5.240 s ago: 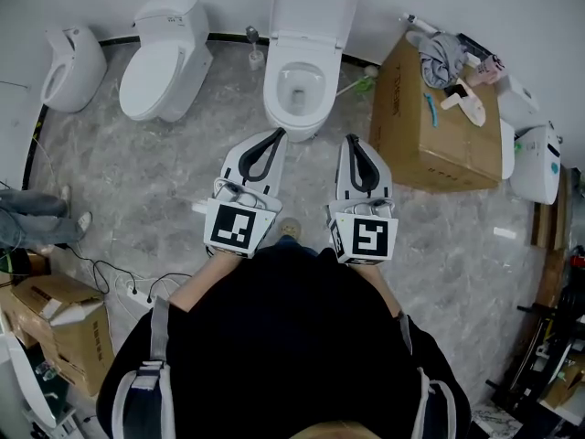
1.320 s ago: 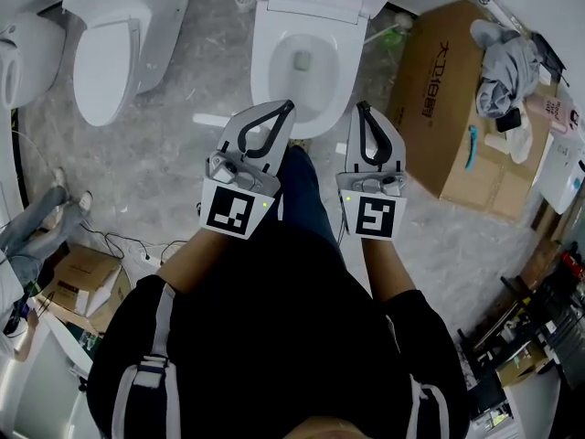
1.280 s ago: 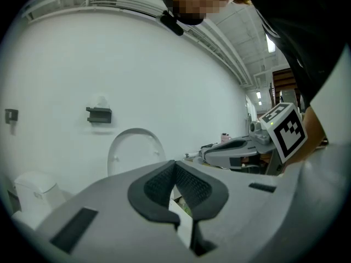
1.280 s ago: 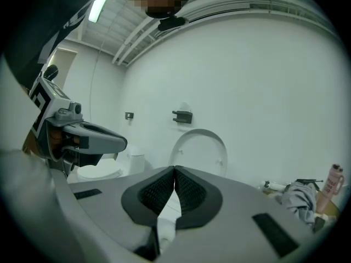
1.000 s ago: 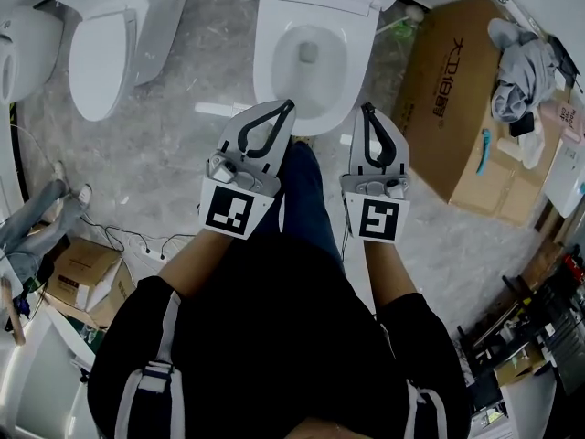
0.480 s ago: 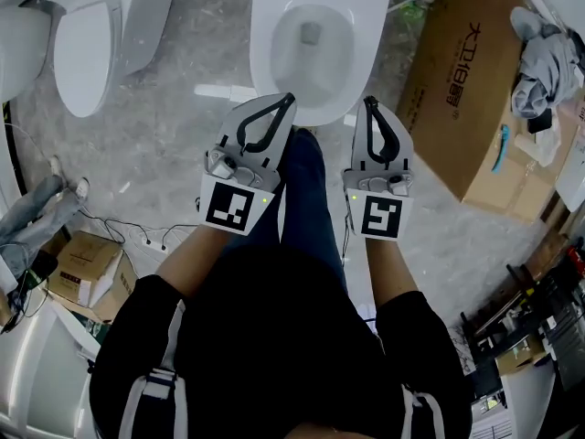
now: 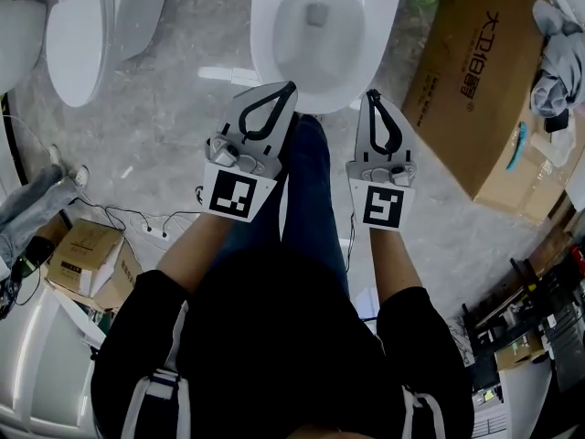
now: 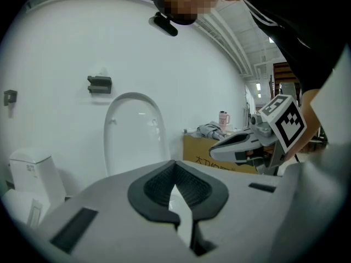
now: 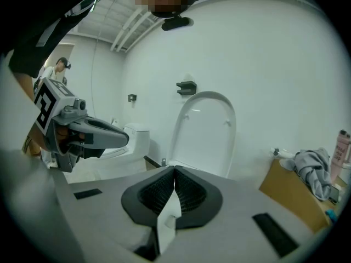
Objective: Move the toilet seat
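Straight below us in the head view, we hold the left gripper [image 7: 291, 87] and the right gripper [image 7: 372, 94] side by side, tips pointing at the front rim of the open toilet bowl [image 7: 270, 53]; we can't tell if they touch it. Left gripper jaws are closed, pads meeting, nothing between them. Right gripper jaws are the same: closed and empty. The toilet seat [image 9: 205, 133] stands upright at the back of the bowl against the white wall, ahead of both grippers and apart from them; we can't separate ring from lid. Our leg in blue jeans [image 7: 306, 190] sits between the two grippers. A second toilet [image 7: 78, 35] is off to the left on the grey floor [image 7: 164, 135]. A big cardboard box [image 7: 466, 90] is just right of the bowl, with a grey cloth [image 7: 558, 62] on top. A small cardboard box [image 7: 87, 259] lies lower left beside some cables [image 7: 137, 227].
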